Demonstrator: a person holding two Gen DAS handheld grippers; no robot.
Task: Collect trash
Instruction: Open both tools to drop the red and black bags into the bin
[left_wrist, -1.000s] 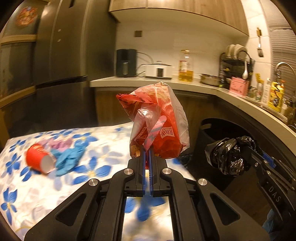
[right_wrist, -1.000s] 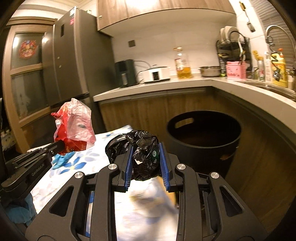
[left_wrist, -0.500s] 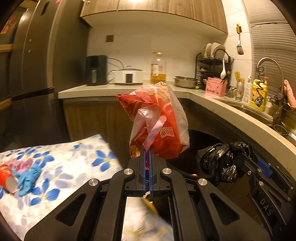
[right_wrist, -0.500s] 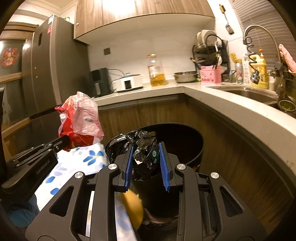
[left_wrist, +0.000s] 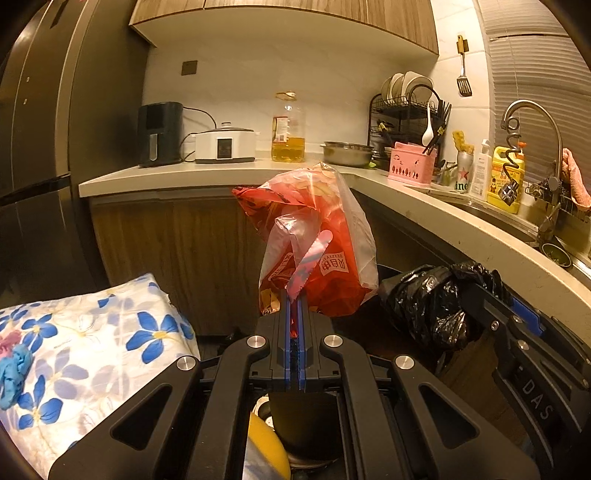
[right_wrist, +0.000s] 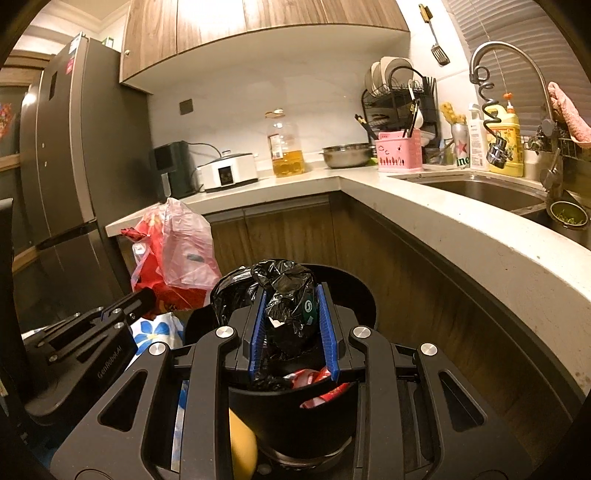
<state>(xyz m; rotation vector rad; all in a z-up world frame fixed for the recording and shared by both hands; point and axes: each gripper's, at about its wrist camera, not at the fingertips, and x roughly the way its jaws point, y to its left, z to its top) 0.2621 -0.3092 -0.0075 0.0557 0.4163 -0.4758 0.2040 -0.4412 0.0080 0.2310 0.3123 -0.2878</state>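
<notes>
My left gripper (left_wrist: 295, 306) is shut on a red and clear plastic bag (left_wrist: 317, 243) and holds it up in the air; the bag also shows in the right wrist view (right_wrist: 173, 254). My right gripper (right_wrist: 290, 310) is shut on a crumpled black plastic bag (right_wrist: 284, 302), which also shows in the left wrist view (left_wrist: 432, 302). Both are held over a black round trash bin (right_wrist: 354, 291) beside the counter. Red wrappers (right_wrist: 317, 384) lie inside the bin.
A table with a blue-flowered cloth (left_wrist: 92, 343) is at the left, with a blue glove (left_wrist: 11, 373) on it. A curved kitchen counter (right_wrist: 461, 229) with a sink (right_wrist: 480, 190) runs behind and right of the bin. A fridge (right_wrist: 66, 166) stands at the left. A yellow object (right_wrist: 242, 446) sits below the grippers.
Both grippers have moved right from over the flowered table to over the trash bin, each still holding its bag. The red cup has left the left wrist view.
</notes>
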